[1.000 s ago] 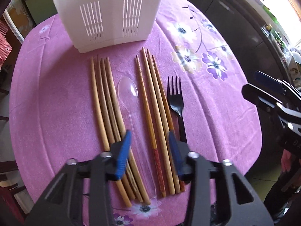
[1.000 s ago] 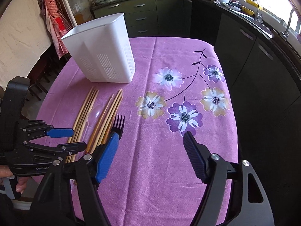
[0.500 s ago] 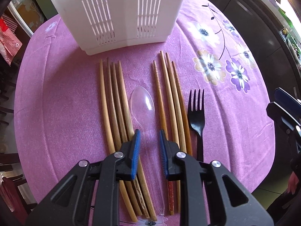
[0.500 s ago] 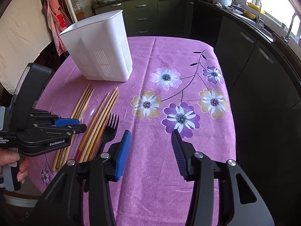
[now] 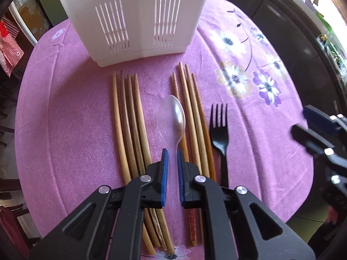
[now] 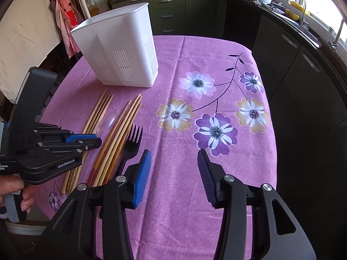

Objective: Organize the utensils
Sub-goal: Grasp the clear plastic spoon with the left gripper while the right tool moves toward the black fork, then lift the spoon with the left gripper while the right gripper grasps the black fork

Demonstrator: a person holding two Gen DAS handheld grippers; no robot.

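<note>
A clear plastic spoon (image 5: pixel 171 114) lies on the purple cloth between two groups of wooden chopsticks (image 5: pixel 128 119) (image 5: pixel 193 112). My left gripper (image 5: pixel 172 151) has its blue pads closed around the spoon's thin handle, low over the cloth. A black plastic fork (image 5: pixel 220 127) lies to the right of the chopsticks. The white slotted utensil holder (image 5: pixel 134 15) stands behind them. My right gripper (image 6: pixel 173 156) is open and empty, hovering right of the fork (image 6: pixel 132 140); the left gripper shows at its left (image 6: pixel 95 140).
The round table has a purple flowered cloth (image 6: pixel 212 112). Dark kitchen cabinets (image 6: pixel 292 65) run along the right and back. A checked cloth (image 6: pixel 69 15) hangs at the left. The table's near edge lies just below the chopstick ends.
My left gripper moved forward toward the holder and narrowed from wide open to closed around the spoon handle. My right gripper narrowed somewhat and stayed open.
</note>
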